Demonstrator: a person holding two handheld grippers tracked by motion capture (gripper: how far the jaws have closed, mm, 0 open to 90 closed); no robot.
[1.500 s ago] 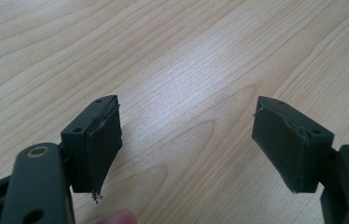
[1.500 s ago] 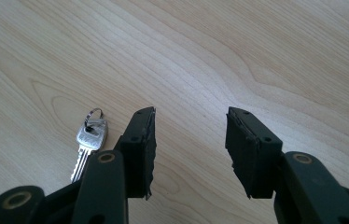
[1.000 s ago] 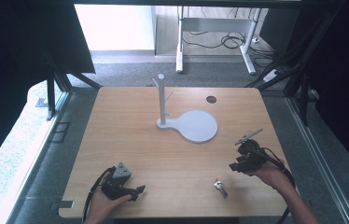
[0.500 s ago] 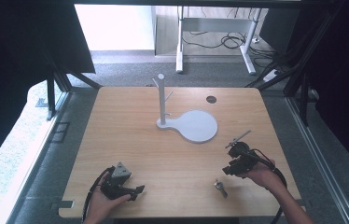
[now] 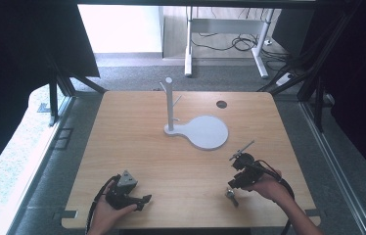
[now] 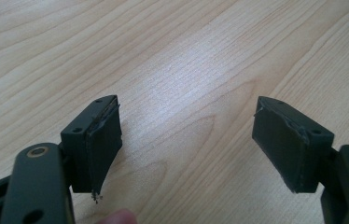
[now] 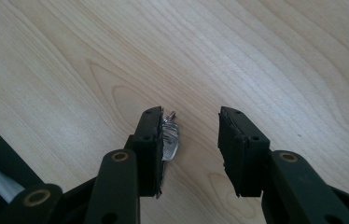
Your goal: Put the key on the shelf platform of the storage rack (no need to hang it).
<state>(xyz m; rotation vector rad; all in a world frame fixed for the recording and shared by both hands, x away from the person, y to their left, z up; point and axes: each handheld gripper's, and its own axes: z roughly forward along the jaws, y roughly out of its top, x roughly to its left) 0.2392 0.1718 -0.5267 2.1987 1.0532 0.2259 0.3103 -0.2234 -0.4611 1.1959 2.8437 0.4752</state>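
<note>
My right gripper (image 5: 236,182) is now further left & nearer my table edge vs 1 s ago, jaws apart right over the small metal piece (image 5: 231,195). That piece sits against one pad (image 7: 156,144).

A stand (image 5: 170,106) rises at the table's (image 5: 137,147) upper centre, its round base plate (image 5: 205,132) just lower right. The left gripper (image 5: 142,199) lies at lower left. The right gripper (image 5: 233,183) is at lower right, a small metal piece (image 5: 232,195) just below it.
</note>
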